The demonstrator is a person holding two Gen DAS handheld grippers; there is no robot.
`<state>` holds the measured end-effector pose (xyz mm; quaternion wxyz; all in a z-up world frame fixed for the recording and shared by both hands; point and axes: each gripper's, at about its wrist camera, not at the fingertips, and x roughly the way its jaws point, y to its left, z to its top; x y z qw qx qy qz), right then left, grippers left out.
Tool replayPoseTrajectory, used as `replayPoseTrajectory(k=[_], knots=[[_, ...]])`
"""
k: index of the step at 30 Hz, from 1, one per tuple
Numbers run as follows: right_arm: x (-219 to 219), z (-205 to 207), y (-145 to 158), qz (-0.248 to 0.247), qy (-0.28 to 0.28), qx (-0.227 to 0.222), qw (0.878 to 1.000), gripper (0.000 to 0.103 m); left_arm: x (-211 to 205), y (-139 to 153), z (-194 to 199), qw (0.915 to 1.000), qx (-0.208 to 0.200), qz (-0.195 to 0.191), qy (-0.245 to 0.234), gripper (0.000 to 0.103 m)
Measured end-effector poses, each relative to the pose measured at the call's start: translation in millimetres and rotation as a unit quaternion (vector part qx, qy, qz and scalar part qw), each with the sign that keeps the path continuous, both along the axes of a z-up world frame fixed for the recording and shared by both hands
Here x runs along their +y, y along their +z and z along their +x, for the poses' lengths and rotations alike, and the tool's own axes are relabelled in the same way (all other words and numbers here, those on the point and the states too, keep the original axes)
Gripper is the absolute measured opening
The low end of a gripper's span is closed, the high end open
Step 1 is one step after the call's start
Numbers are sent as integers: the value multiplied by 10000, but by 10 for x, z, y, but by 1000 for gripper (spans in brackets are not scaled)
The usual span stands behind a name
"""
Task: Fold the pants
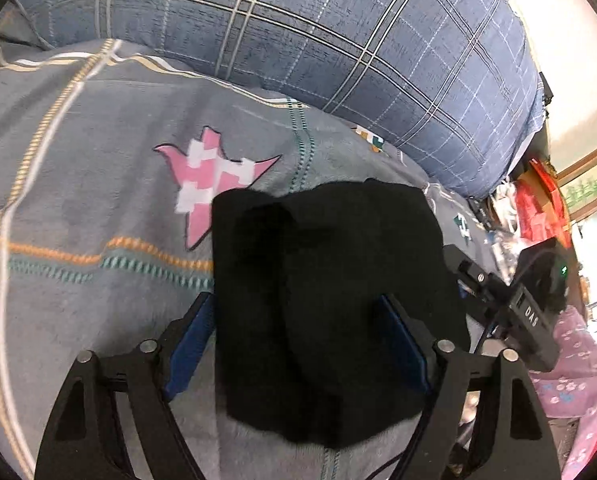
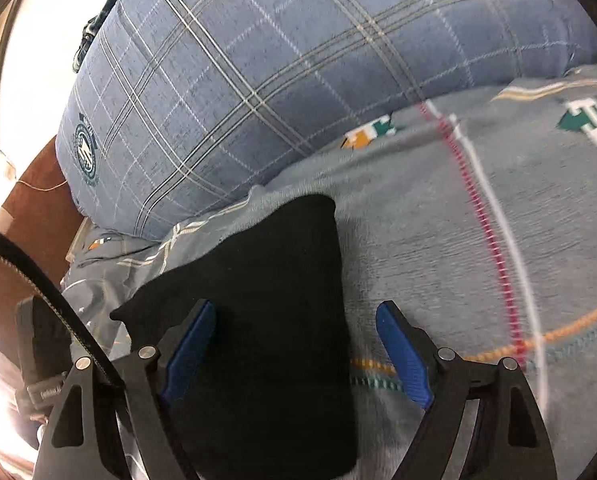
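Pants (image 1: 330, 308), one black pair, are lying folded into a compact bundle on the grey patterned bedsheet (image 1: 78, 184), just in front of the blue plaid pillow (image 1: 338, 32). You are holding the left gripper (image 1: 298, 344) spread wide, straddling the bundle without pressing it. Your right gripper (image 2: 294, 348) is gaping equally wide, its left pad over the cloth and the other over bare sheet. In the right view, the bundle's long axis is running away from you, toward that single pillow.
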<state>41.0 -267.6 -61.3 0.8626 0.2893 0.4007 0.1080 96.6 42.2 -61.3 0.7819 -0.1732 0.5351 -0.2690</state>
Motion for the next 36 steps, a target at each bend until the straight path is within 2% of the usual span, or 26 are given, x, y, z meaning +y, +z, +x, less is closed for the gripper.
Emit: replayPoseTrajectory(k=[1, 3, 6, 7, 8, 9, 11, 12, 14, 15, 26, 30, 36], knots=[[-20, 15, -30, 201, 46, -70, 9998, 87, -29, 2, 14, 10000, -26, -12, -58, 88], [-35, 47, -63, 503, 131, -135, 9986, 86, -122, 0, 50, 9997, -76, -15, -218, 100], [18, 77, -60, 541, 272, -141, 9981, 84, -264, 4, 27, 9991, -152, 238, -316, 103], [49, 72, -49, 470, 270, -148, 9984, 82, -305, 22, 17, 9986, -154, 347, -356, 99], [70, 57, -30, 427, 254, -154, 9986, 77, -334, 56, -5, 9979, -202, 495, -363, 82], [78, 48, -10, 393, 233, -152, 9988, 74, -330, 105, -40, 9970, -290, 625, -346, 69], [94, 16, 59, 382, 222, -189, 9988, 57, -287, 178, -78, 9973, -339, 558, -349, 56], [84, -4, 91, 456, 209, -227, 9985, 53, -254, 223, -98, 9976, -340, 504, -326, 50], [70, -54, 176, 583, 188, -353, 9975, 42, -198, 271, -109, 9982, -317, 417, -290, 48], [71, -77, 215, 655, 199, -423, 9968, 40, -174, 303, -123, 9984, -316, 390, -277, 48], [412, -219, 652, 808, 575, -1175, 9881, 39, 10, 615, -94, 9981, -601, 157, 39, 45], [481, -87, 615, 985, 592, -1141, 9868, 38, 179, 637, 60, 9980, -542, 36, 330, 45], [577, 103, 422, 1146, 650, -885, 9873, 38, 333, 540, 215, 9972, -442, 128, 584, 45]])
